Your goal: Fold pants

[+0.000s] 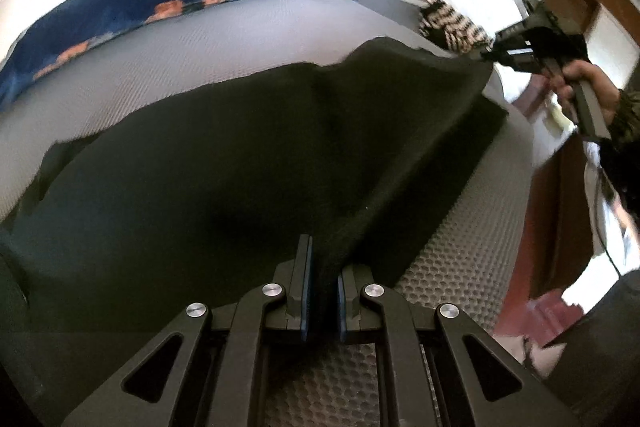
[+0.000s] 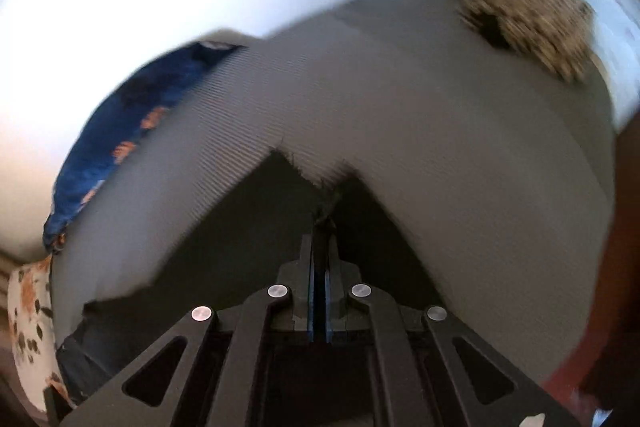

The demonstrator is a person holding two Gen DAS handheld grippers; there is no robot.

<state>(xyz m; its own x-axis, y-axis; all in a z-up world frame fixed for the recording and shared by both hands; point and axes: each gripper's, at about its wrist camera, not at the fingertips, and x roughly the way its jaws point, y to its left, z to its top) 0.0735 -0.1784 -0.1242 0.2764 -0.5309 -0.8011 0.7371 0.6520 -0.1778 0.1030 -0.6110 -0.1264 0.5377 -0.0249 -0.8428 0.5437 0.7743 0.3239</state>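
Observation:
Dark pants (image 1: 208, 163) are spread over a grey textured mattress (image 1: 208, 43). My left gripper (image 1: 323, 263) is shut on a fold of the pants at their near edge and lifts it off the mattress. My right gripper (image 1: 490, 53) shows in the left wrist view at the upper right, held by a hand, shut on the far corner of the pants, which is raised. In the right wrist view my right gripper (image 2: 320, 247) is shut on the pants (image 2: 248, 227), which hang below it to both sides over the mattress (image 2: 400, 99).
A blue patterned blanket (image 1: 132, 3) lies along the far left side of the mattress and shows in the right wrist view (image 2: 120, 131). A black-and-white striped cloth (image 1: 452, 23) lies at the mattress's far end. A brown wooden bed edge (image 1: 560, 211) runs on the right.

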